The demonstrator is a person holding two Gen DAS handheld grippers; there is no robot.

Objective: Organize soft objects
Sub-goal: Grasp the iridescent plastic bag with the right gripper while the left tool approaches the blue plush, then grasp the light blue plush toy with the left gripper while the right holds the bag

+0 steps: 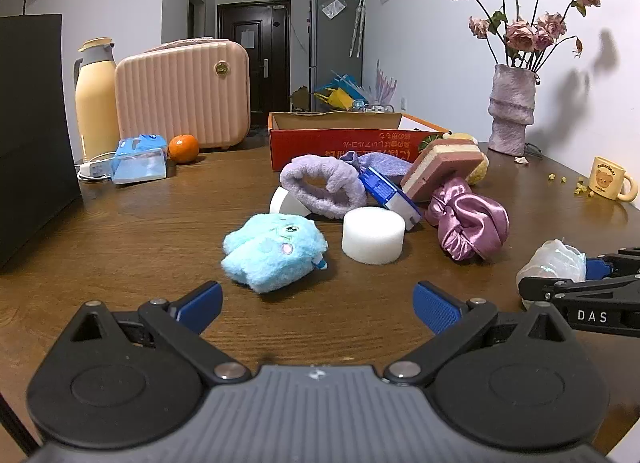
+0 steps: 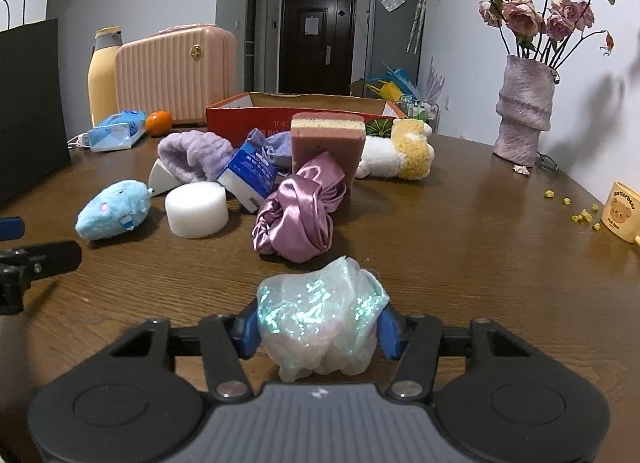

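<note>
Two grippers are shown over a brown wooden table point(image 1: 132, 231). The left gripper point(image 1: 318, 305), at the bottom of the left wrist view, is spread wide with nothing between its blue pads; bare tabletop lies just ahead of it, and a blue plush toy point(image 1: 274, 253) rests beyond that strip. The right gripper point(image 2: 318, 329) is seen at the bottom of the right wrist view, its jaws partly drawn in, with the pads pressed on both sides of a shimmering mesh puff point(image 2: 320, 327). Open tabletop is left at centre right of that view, between the puff and a cream mug point(image 2: 624, 215) cut off at the right edge.

The remaining soft things are heaped mid-frame: a white foam disc point(image 2: 196, 211), a pink satin scrunchie point(image 2: 298, 217), a lilac headband point(image 2: 196, 155), a layered sponge point(image 2: 328, 137) and a yellow-and-white plush point(image 2: 404, 153). An orange cardboard box point(image 2: 256, 115) stands behind them, partly hidden; its printing is upside down and unreadable. A blue-and-white carton point(image 2: 252, 173) bears lettering too small to read. "DAS" is legible on the right gripper at the right edge of the left wrist view. The mug's caption above its bear cannot be made out with certainty.
</note>
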